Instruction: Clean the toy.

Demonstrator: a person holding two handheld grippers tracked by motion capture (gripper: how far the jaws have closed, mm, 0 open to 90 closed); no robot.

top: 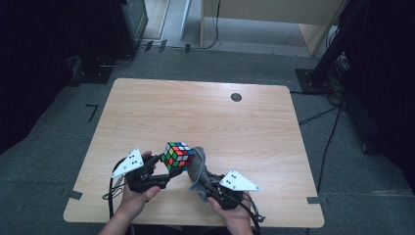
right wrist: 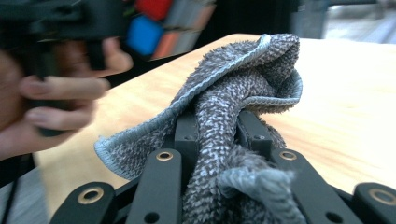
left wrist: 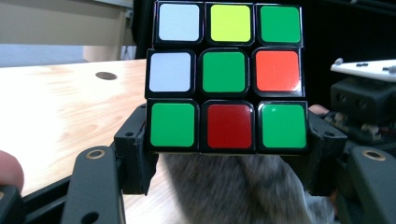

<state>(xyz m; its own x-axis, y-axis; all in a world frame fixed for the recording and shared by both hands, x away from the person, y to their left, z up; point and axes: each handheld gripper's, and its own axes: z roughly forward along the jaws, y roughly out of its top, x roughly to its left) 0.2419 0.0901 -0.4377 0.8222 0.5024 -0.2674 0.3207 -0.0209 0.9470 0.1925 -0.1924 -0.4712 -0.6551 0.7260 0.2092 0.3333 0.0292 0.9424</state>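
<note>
High view: I hold my left gripper point(top: 157, 164) over the near part of the pale wooden table point(top: 205, 112), its two black jaws clamped on a black-framed puzzle cube with coloured square stickers point(top: 177, 155). The cube is lifted clear of the tabletop and tilted, one corner pointing toward me. My right gripper point(top: 199, 182) sits just beside it on the right, its jaws closed on a bunched grey terry cloth point(top: 198, 164); the upper folds of the cloth rise to the cube's right side and appear to touch it. My left hand point(top: 135, 192) and right hand point(top: 234, 211) grip the tool bodies near the table's front edge. A small dark round disc point(top: 236, 97) lies on the far part of the table, well apart from the work.

Left gripper view: the cube point(left wrist: 225, 77) is pinched at its bottom row, one jaw on each side. The facing side reads white, yellow, green; white, green, orange; green, red, green. The grey cloth point(left wrist: 233, 189) lies directly beneath the cube, between the jaws.

Right gripper view: the cloth point(right wrist: 233, 116) is squeezed into a ridge between my jaws, a looped fold standing above them. The cube point(right wrist: 159, 21) is blurred at upper left.
</note>
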